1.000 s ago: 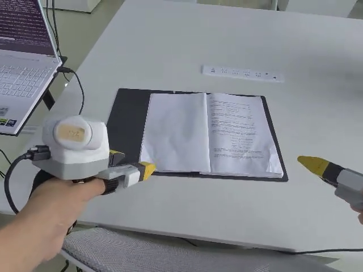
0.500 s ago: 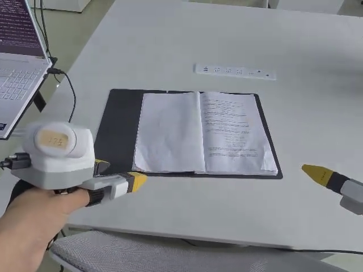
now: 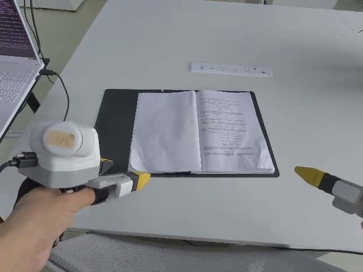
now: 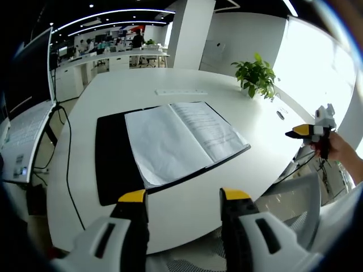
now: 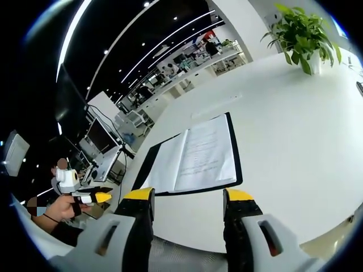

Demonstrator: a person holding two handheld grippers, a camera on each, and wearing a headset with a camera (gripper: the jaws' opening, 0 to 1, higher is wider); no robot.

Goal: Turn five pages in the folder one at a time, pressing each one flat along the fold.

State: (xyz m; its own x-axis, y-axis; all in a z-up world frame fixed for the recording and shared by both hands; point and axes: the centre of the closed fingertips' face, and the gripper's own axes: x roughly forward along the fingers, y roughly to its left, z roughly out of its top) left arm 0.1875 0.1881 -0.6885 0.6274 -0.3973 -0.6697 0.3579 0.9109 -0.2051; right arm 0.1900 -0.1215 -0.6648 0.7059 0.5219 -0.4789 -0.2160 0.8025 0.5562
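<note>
I hold the left gripper and right gripper before the open folder, their jaws open, empty

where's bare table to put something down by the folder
Bare table right of the folder, and the band between it and the power strip. The near edge in front is free. Crowded on the left by the laptop and cable.

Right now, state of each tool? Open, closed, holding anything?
Left tool: open, holding nothing.
Right tool: open, holding nothing.
</note>
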